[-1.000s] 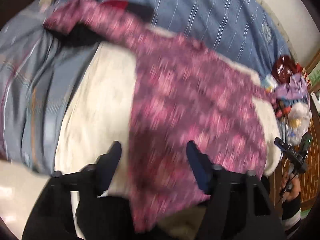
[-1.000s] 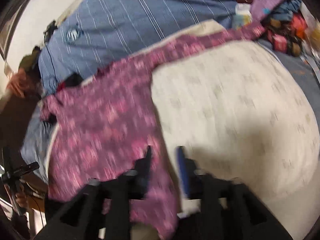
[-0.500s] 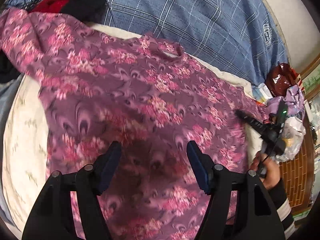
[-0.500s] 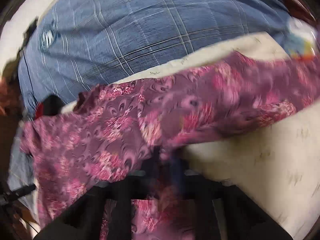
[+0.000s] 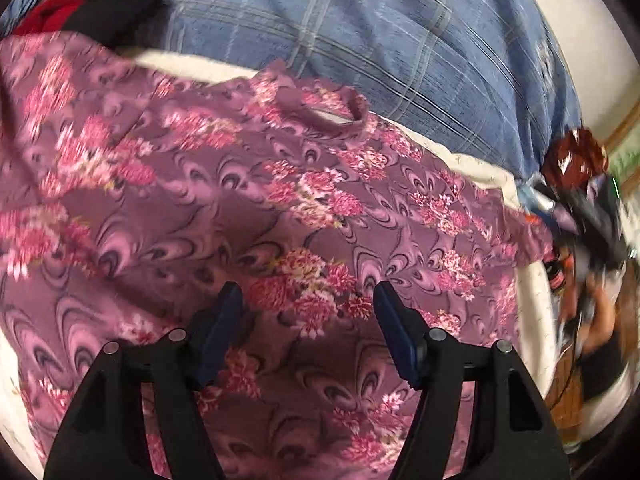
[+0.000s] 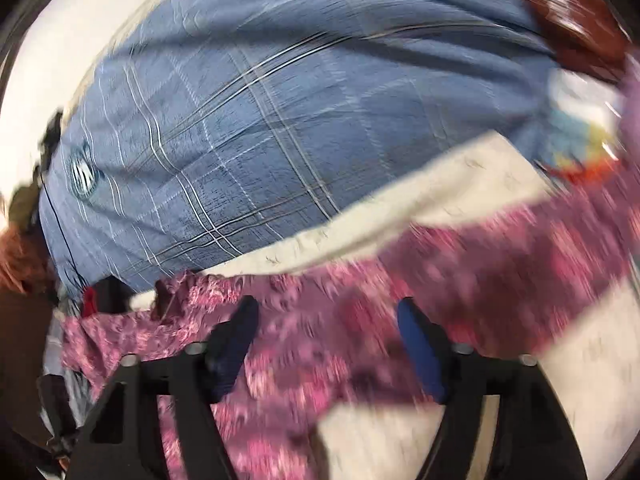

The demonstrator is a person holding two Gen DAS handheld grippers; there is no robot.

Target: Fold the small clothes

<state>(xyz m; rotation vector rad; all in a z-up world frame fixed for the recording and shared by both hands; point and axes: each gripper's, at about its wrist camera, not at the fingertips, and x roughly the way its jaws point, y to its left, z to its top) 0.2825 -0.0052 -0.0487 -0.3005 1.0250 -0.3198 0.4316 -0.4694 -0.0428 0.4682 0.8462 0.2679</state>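
- Lying spread flat over a cream sheet (image 5: pixel 472 160): purple floral top (image 5: pixel 280 216), neckline toward 12 o'clock, one sleeve running out toward 3 o'clock in the left wrist view.
- Left gripper (image 5: pixel 308 312): blue-padded fingers (image 5: pixel 394 336) set wide apart above the top's middle, printed cloth visible in the gap, nothing pinched.
- Right gripper (image 6: pixel 326 340): jaws opening, fingers (image 6: pixel 416 344) wide; top (image 6: pixel 460 280) passing beneath and between them, blurred, pads not pressing on it.
- Sleeve in the right wrist view: stretching from the fingers toward 3 o'clock across the cream sheet (image 6: pixel 460 184).
- Blue plaid quilt (image 5: pixel 400 40): bunched beyond the top at 12 o'clock, round emblem near its edge; same quilt (image 6: pixel 240 120) filling the upper right wrist view.
- Red and black garment (image 5: pixel 80 8): at 10 o'clock, touching the top's far edge.
- Heap of mixed items with a dark red bag (image 5: pixel 576 160): at 3 o'clock, beside the sleeve end.
- Person's hand (image 5: pixel 592 320) with a striped cuff: at 4 o'clock, blurred.
- Pale wall behind the bed; wood-toned floor at the lower right, both indistinct.
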